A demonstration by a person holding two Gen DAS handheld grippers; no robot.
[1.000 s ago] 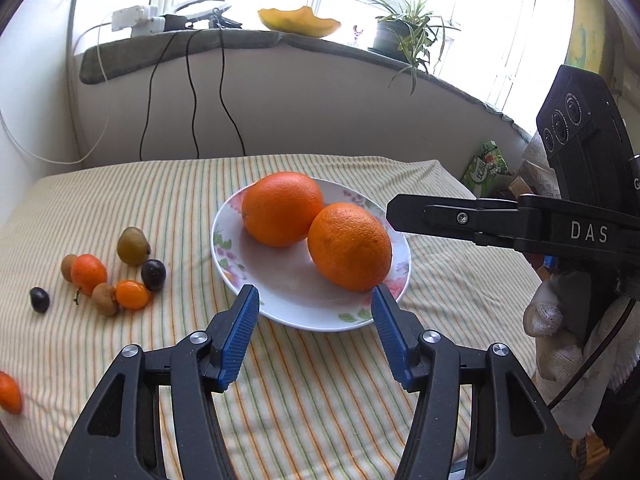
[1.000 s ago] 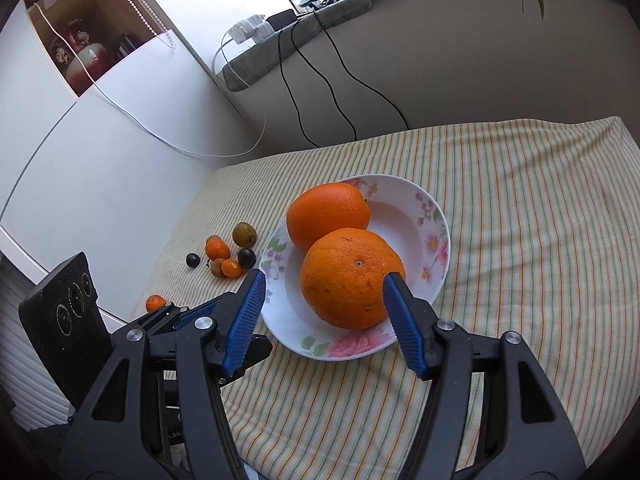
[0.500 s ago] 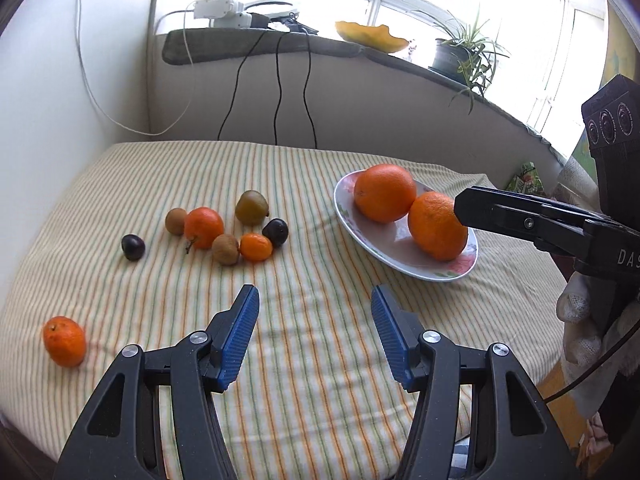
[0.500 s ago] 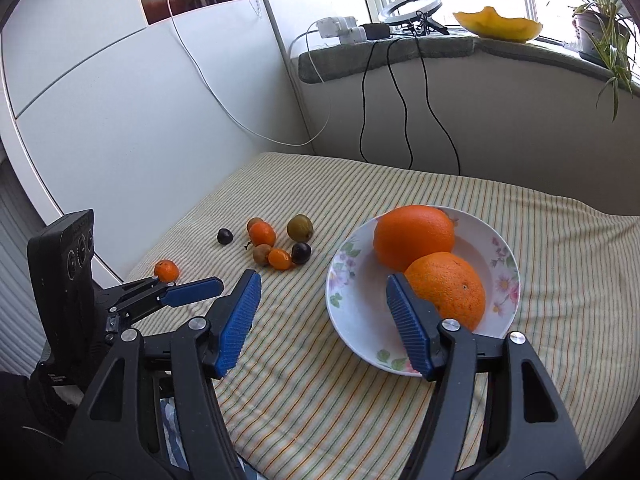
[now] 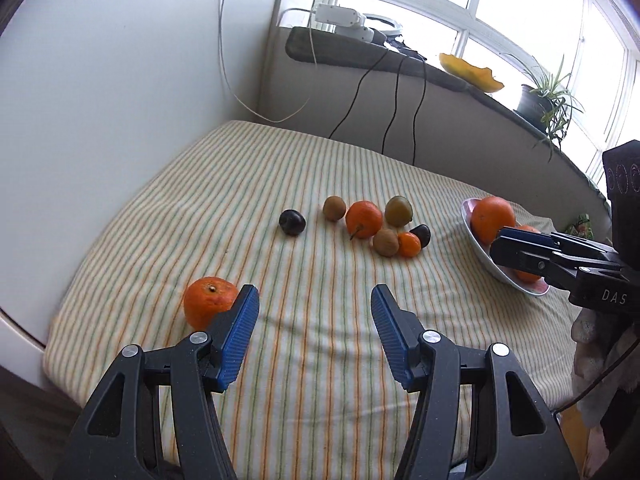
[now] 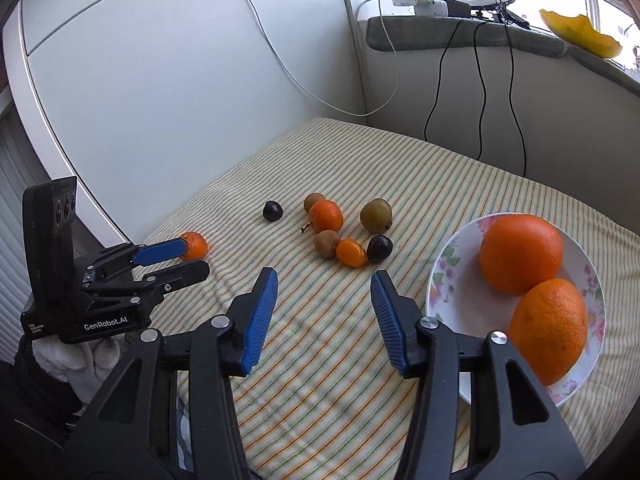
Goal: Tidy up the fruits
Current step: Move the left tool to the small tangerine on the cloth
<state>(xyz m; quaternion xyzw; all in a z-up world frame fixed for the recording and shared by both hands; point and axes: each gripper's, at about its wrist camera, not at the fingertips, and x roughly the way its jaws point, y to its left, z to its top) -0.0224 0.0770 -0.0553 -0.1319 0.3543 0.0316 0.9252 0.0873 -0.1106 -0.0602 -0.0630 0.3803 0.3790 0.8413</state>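
Left wrist view: the left gripper (image 5: 312, 328), jaws apart and empty, has swung away from the plate (image 5: 494, 268), now at the right edge, toward the lone tangerine (image 5: 208, 300) just beside its left finger. Right wrist view: the right gripper (image 6: 322, 312), jaws closing on nothing, now faces the cluster of small fruits (image 6: 344, 228) rather than the two plated oranges (image 6: 520, 258); loose fruit is likely next.

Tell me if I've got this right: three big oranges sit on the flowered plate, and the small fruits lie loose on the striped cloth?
Not quite: the flowered plate holds two big oranges, not three, as the right wrist view shows. The small fruits do lie loose on the striped cloth.
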